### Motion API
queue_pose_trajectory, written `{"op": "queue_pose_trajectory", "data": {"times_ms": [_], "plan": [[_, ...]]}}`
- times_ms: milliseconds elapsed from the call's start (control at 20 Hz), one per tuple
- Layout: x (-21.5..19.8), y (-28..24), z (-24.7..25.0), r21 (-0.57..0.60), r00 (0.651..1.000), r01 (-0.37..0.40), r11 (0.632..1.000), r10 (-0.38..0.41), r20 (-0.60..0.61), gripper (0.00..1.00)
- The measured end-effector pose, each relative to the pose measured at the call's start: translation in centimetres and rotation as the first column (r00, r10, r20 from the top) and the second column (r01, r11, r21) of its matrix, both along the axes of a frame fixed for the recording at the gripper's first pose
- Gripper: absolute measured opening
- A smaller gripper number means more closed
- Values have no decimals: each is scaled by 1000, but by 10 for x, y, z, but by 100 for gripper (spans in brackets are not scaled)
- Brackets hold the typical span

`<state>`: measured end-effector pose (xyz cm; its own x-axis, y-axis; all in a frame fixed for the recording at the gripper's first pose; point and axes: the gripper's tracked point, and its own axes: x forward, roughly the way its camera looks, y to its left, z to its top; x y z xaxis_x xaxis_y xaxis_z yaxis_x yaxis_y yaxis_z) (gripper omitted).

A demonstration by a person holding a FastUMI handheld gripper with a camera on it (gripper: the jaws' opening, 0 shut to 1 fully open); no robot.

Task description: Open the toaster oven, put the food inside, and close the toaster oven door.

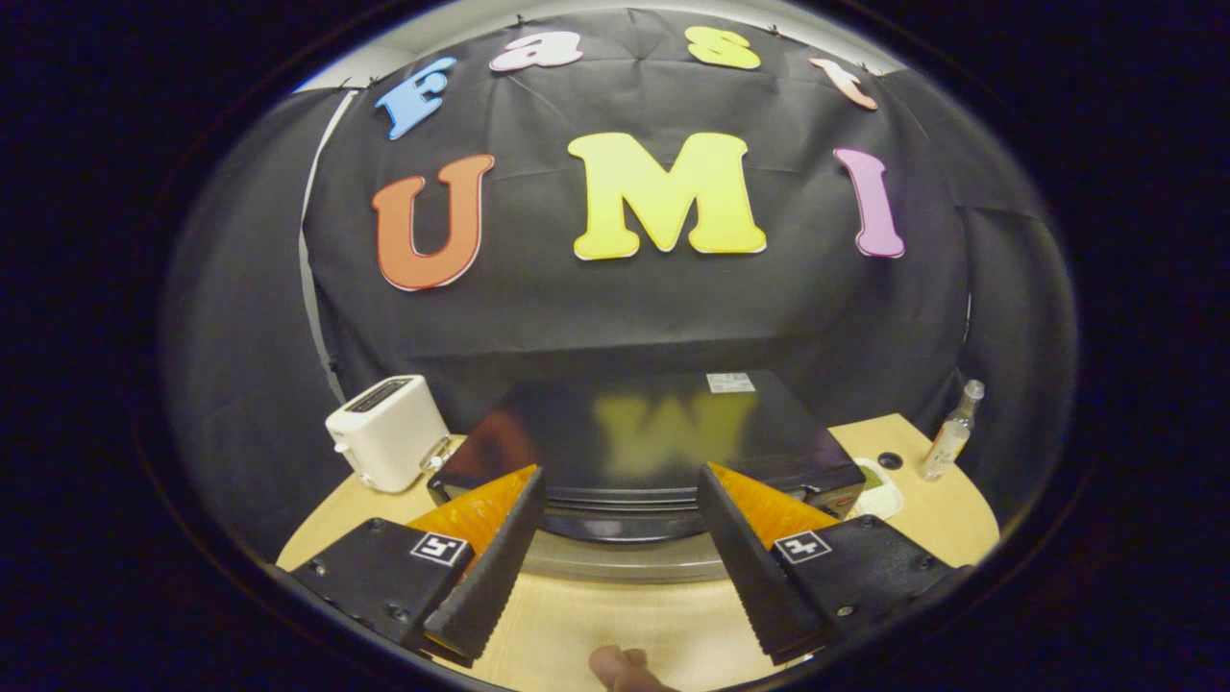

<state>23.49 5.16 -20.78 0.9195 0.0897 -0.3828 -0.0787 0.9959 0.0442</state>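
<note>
The toaster oven (653,432) is seen just ahead of the spread, empty gripper (620,538), its door handle (620,529) running crosswise between the fingers.

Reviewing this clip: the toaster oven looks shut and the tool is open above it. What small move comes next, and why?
Probably lower the tool toward the handle along the front top edge of the toaster oven. Its fingers stand apart with nothing between them, the handle sits just ahead of them, and the door appears closed, so opening comes first.
</note>
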Motion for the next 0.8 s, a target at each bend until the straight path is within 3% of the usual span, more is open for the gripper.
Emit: {"op": "queue_pose_trajectory", "data": {"times_ms": [150, 300, 800], "plan": [[15, -2, -22, -63, 999, 22, 998, -25, -46, 100], [23, 2, -27, -55, 999, 7, 998, -10, -53, 100], [-3, 3, -32, -57, 997, 18, 998, -21, -68, 100]]}}
